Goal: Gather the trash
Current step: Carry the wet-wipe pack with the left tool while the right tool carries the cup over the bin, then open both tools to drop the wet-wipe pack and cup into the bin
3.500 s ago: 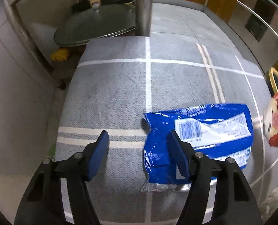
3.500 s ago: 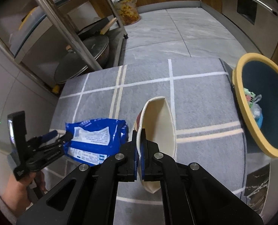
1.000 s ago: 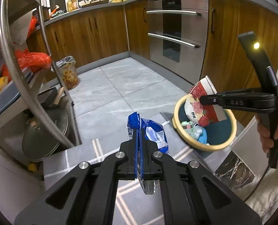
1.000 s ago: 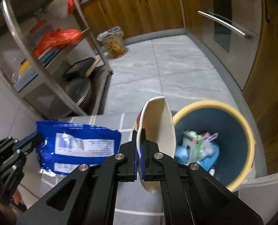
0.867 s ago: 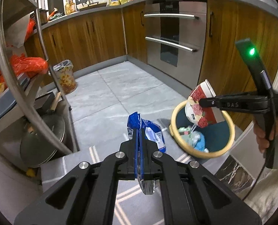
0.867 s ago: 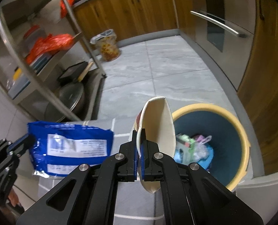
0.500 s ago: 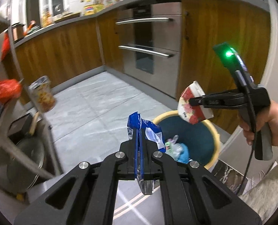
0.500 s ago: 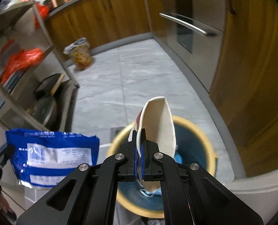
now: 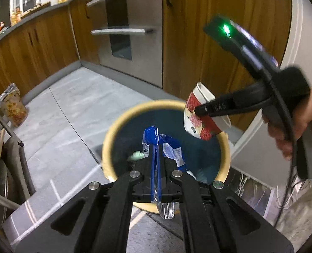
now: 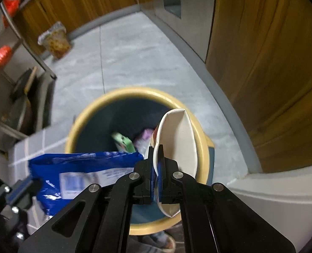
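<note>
Your left hand-held gripper (image 9: 156,164) is clamped tight on the crinkled blue plastic snack bag (image 9: 153,141), which hangs over the mouth of the round yellow-rimmed bin with a dark teal inside (image 9: 122,122). Your right hand-held gripper (image 10: 155,164) is pinched on the wall of a flattened white paper cup with a red floral print (image 10: 177,139), held above the bin's right rim. Wrappers lie inside the bin.

Both wrist views ride just behind their tongs, angled steeply down and close over the yellow-rimmed bin (image 9: 223,147) (image 10: 200,135). Shared ground: that bin, grey tiled floor (image 9: 75,97) (image 10: 135,48), wooden cabinets (image 9: 198,31) (image 10: 272,63). Left view also catches the right tongs (image 9: 200,110).
</note>
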The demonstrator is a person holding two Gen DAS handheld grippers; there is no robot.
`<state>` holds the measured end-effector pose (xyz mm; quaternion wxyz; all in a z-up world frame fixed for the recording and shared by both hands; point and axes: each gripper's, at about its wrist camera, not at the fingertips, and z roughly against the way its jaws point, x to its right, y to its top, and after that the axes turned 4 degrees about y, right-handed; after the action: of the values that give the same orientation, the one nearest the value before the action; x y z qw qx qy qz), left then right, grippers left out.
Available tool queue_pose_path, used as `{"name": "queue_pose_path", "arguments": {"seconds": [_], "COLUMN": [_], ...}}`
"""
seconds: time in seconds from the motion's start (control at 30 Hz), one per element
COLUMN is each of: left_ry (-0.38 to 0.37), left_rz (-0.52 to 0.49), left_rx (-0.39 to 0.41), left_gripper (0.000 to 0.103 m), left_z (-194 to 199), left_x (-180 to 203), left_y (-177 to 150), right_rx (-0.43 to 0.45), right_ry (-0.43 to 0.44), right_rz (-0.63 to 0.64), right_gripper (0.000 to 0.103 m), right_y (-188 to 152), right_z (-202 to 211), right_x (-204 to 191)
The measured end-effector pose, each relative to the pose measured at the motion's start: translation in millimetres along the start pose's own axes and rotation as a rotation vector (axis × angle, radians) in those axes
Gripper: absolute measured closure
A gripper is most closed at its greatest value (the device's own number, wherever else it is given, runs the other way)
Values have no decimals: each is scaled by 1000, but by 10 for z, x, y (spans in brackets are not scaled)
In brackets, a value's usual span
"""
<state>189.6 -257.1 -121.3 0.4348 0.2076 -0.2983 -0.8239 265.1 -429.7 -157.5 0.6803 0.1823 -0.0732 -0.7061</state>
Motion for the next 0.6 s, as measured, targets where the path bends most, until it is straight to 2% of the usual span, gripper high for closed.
{"name": "queue_pose_path", "arguments": {"seconds": [0.33, 0.6], "left_ry": [23, 16], "left_rz": [16, 30], "left_rx": [-86, -105], "left_gripper": [100, 98], "left_z": [-356, -478], "left_x": [-87, -150], "left_y": [-139, -147], "right_rx": [-76, -73], "right_ry": [-35, -50], "right_rz": [61, 82], "right_gripper": [99, 99], "right_y": [-65, -27], "right_z": [-248, -316], "right_x": [-57, -108]}}
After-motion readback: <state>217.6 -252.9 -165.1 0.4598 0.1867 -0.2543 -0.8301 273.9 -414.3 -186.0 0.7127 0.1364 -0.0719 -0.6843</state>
